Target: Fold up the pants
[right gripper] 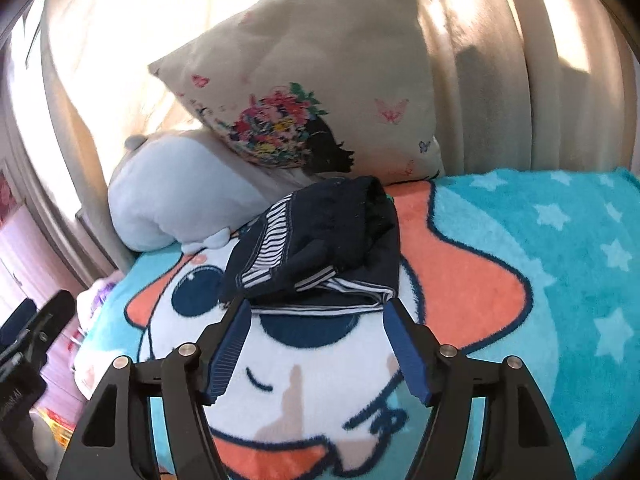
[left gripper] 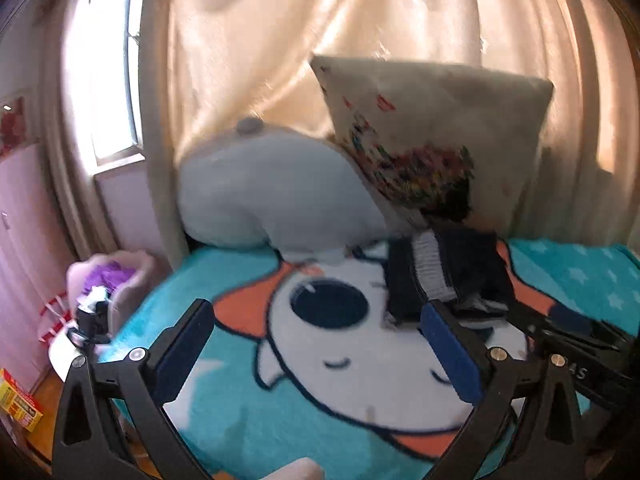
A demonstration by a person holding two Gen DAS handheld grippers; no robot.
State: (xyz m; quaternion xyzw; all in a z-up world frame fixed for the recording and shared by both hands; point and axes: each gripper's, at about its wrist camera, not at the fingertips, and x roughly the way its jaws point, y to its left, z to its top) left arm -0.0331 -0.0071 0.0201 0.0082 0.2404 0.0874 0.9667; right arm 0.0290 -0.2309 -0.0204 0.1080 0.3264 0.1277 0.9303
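Nearest the right wrist camera, the right gripper (right gripper: 316, 344) hangs with its blue-padded fingers (right gripper: 230, 348) spread fairly wide and nothing between them; they tilt down over the fleecy turquoise blanket with a white-and-orange cartoon face (right gripper: 520, 240). The left gripper (left gripper: 320, 344) likewise stands at its widest, pads bare and holding nothing, angled down at the same blanket — in its view the other tool's black body shows at the right edge.

Just beyond the right gripper's fingertips lie the dark navy pants with striped white trim (right gripper: 320, 248), gathered into a compact, layered bundle on the blanket, apart from both sets of fingers. Judging by that shape, the folding looks essentially done (the top layer sits a little rumpled, so a final smoothing might remain) — neither tool touches the cloth.

Farther back, a pale grey plush cushion (right gripper: 172, 196) and a cream pillow printed with flowers and butterflies (right gripper: 320, 64) lean against the beige curtain (left gripper: 360, 20).
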